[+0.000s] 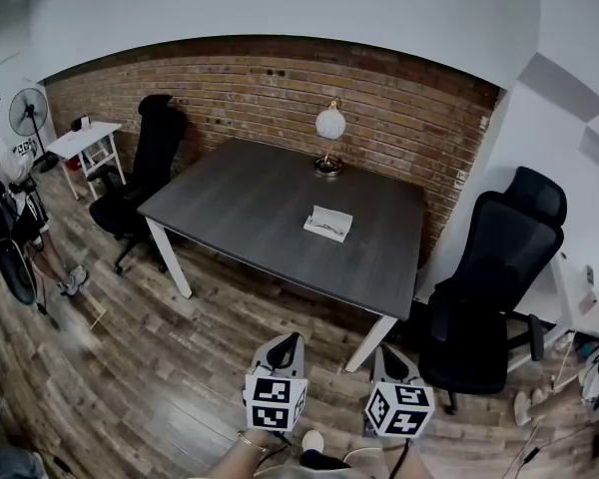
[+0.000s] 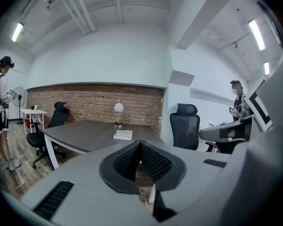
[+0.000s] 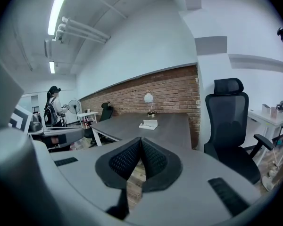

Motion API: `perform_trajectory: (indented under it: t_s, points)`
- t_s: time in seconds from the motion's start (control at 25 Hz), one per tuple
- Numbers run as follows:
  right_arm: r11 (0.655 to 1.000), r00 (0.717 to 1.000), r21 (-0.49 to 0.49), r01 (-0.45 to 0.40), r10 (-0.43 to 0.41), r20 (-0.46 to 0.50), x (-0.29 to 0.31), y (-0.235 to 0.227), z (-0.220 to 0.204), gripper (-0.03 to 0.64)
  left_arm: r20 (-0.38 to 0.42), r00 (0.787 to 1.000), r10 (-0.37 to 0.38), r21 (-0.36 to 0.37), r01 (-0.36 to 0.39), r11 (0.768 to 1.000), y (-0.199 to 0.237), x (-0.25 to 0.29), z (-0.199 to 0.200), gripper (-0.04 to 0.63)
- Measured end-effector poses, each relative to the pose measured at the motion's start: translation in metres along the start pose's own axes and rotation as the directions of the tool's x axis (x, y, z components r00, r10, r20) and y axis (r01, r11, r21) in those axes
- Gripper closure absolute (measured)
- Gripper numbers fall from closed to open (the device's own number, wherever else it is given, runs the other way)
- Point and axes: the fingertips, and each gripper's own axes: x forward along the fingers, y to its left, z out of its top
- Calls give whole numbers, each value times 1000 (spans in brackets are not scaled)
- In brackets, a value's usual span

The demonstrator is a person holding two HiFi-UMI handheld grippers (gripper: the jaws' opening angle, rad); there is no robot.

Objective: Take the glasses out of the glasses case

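far from the glasses case (image 1: 328, 224), left gripper (image 1: 289, 343) and right gripper (image 1: 388, 354) sit clenched, empty.

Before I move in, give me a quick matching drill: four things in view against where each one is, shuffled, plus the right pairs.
1 glasses case
2 globe lamp
3 standing fan
4 left claw

A shut, above the floor, short of the table
B far left, beside the small white table
C table edge by the brick wall
D lying near the table's middle

Pairs: 1-D; 2-C; 3-B; 4-A
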Motion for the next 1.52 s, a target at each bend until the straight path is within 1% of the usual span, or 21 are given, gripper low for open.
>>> perform_trajectory:
  t_s: [0.28, 0.48, 0.76, 1.04, 1.28, 1.52]
  points:
    - [1000, 1000, 9, -25, 25, 1, 46, -18, 18, 584, -6, 1000, 12, 11, -12, 1000, 5, 50, 12, 577]
    - [999, 999, 17, -34, 34, -3, 75, -37, 31, 584, -27, 999, 21, 17, -20, 1000, 5, 84, 17, 577]
    - [998, 998, 19, -60, 60, -3, 112, -59, 42, 584, -35, 998, 48, 16, -47, 999, 8, 124, 23, 577]
    - [997, 997, 14, -75, 75, -7, 137, -76, 53, 584, -45, 997, 60, 23, -59, 998, 8, 147, 26, 577]
    - [996, 996, 25, -91, 91, -21, 153, -75, 51, 584, -68, 995, 74, 14, -73, 997, 16, 156, 19, 577]
    - [995, 995, 32, -98, 99, -33, 176, -76, 51, 584, -68, 994, 80, 5, -80, 997, 26, 177, 19, 577]
